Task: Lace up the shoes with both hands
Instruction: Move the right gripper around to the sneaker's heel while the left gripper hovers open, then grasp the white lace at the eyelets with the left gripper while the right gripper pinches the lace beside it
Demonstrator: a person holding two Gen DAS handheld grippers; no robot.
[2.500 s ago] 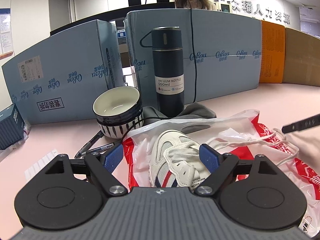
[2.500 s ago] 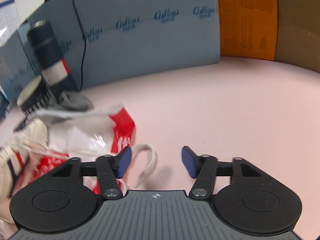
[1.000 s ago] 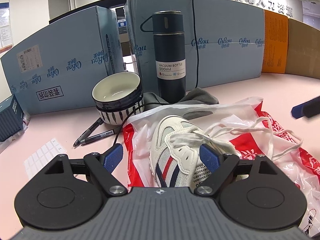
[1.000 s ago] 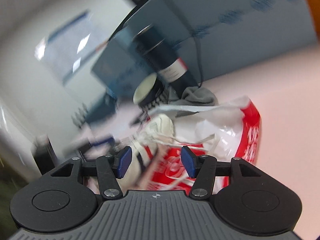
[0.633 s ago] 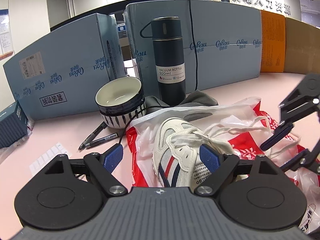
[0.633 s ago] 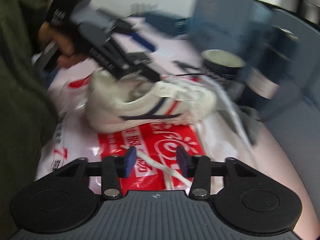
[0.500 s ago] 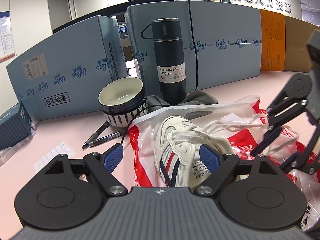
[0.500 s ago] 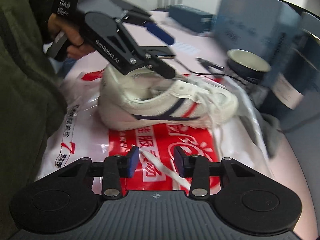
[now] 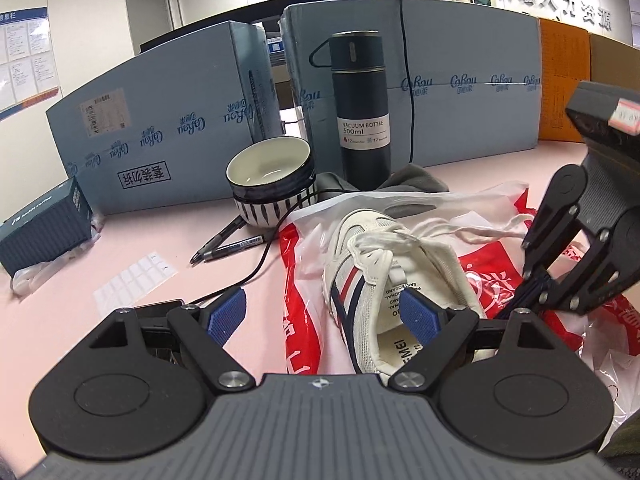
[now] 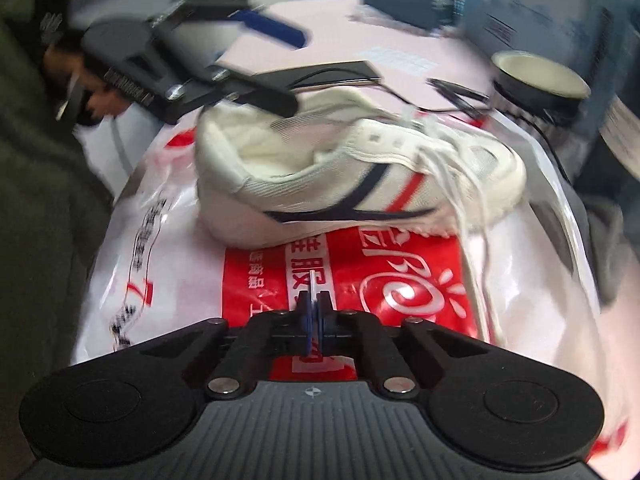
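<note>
A white sneaker [image 9: 384,264] with red and navy stripes lies on a red and white plastic bag [image 9: 492,264]. Its loose white lace [image 9: 472,232] trails off to the right. My left gripper [image 9: 320,312] is open at the heel end, its right finger over the shoe's opening. In the right wrist view the sneaker [image 10: 360,184] lies side-on, and the left gripper [image 10: 280,68] hovers over its heel. My right gripper [image 10: 314,312] sits low over the bag [image 10: 400,280], shut on the white lace tip [image 10: 313,286]. From the left wrist view the right gripper [image 9: 528,296] is beside the shoe.
Behind the shoe stand a dark vacuum bottle [image 9: 362,108], a striped bowl [image 9: 272,176], a grey cloth [image 9: 416,176] and large blue boxes [image 9: 160,128]. Two pens [image 9: 228,244], a black cable, a sticker sheet [image 9: 136,280] and a small dark box [image 9: 44,224] lie left.
My right gripper swung round, rolled and came down onto the bag beside the shoe, and its jaws closed on the lace end. My left gripper edged slightly along the shoe, still open.
</note>
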